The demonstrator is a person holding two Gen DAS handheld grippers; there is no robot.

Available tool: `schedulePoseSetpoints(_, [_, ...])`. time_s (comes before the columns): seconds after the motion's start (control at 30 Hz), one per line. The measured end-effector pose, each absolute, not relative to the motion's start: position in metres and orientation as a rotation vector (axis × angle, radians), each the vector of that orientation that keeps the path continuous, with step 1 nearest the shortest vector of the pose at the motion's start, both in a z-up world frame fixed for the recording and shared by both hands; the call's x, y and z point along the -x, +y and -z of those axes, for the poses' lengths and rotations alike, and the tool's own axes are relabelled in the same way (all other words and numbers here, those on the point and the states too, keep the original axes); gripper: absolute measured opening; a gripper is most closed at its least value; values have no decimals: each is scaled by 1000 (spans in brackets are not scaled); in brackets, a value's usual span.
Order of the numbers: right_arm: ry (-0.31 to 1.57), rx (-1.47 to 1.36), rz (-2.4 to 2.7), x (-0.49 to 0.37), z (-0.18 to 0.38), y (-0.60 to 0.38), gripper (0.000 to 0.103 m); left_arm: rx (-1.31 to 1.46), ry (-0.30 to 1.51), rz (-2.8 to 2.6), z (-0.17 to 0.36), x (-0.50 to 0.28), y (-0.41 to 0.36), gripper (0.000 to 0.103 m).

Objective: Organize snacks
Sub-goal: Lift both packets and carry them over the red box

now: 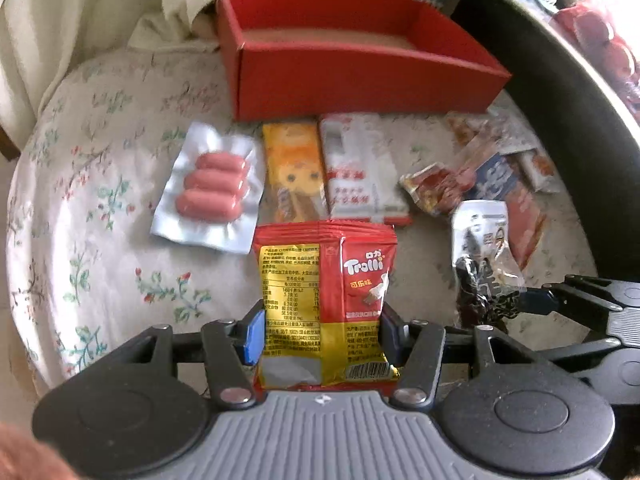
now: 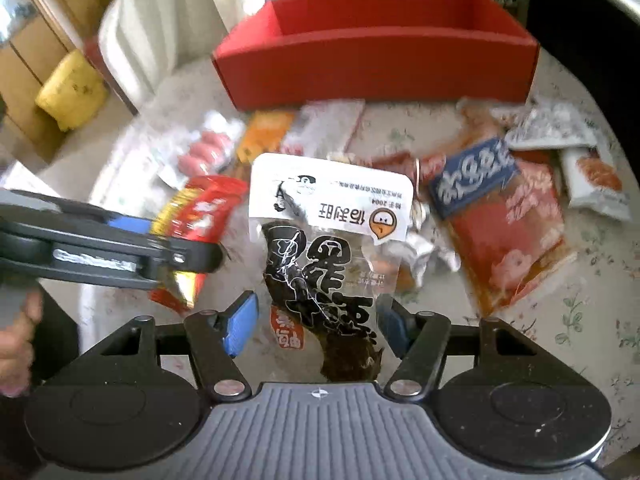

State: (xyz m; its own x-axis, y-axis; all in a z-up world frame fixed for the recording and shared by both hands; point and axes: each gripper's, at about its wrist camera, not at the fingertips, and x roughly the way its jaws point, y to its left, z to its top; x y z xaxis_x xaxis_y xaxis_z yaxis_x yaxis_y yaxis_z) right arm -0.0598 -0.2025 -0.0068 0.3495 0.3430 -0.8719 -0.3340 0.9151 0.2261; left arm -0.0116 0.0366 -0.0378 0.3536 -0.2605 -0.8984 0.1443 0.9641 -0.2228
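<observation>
The left gripper (image 1: pixel 322 330) has its fingers clamped on a red Trolli packet (image 1: pixel 326 300) above the floral worktop (image 1: pixel 100 160); the right gripper (image 2: pixel 316 324) fingers stand apart around a clear black-print packet (image 2: pixel 324 248), near the red box (image 2: pixel 376 72)

I log: red cardboard box (image 1: pixel 360 80); red-and-gold Trolli foil packet (image 1: pixel 326 304); pink sausages in a silver pack (image 1: pixel 212 186); white floral-print cloth (image 1: pixel 100 152); black-and-white clear pouch (image 2: pixel 324 248).

- My left gripper (image 1: pixel 322 330) clamps the Trolli packet (image 1: pixel 326 304); the sausage pack (image 1: pixel 208 192) lies ahead-left.
- The box (image 1: pixel 360 68) sits behind the snack row.
- My right gripper (image 2: pixel 316 326) brackets the clear pouch (image 2: pixel 328 256), perhaps loosely.
</observation>
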Motion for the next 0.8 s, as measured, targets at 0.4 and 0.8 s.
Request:
schedulePoseSetpoints(0.4, [920,-75,-416,12,-39,-225,71,99,992,249,-12,-14,28,48])
schedulePoseSetpoints(0.8, [842,-58,-360,-107,-54,-223,71,75,880,166,-36,-112,13,48])
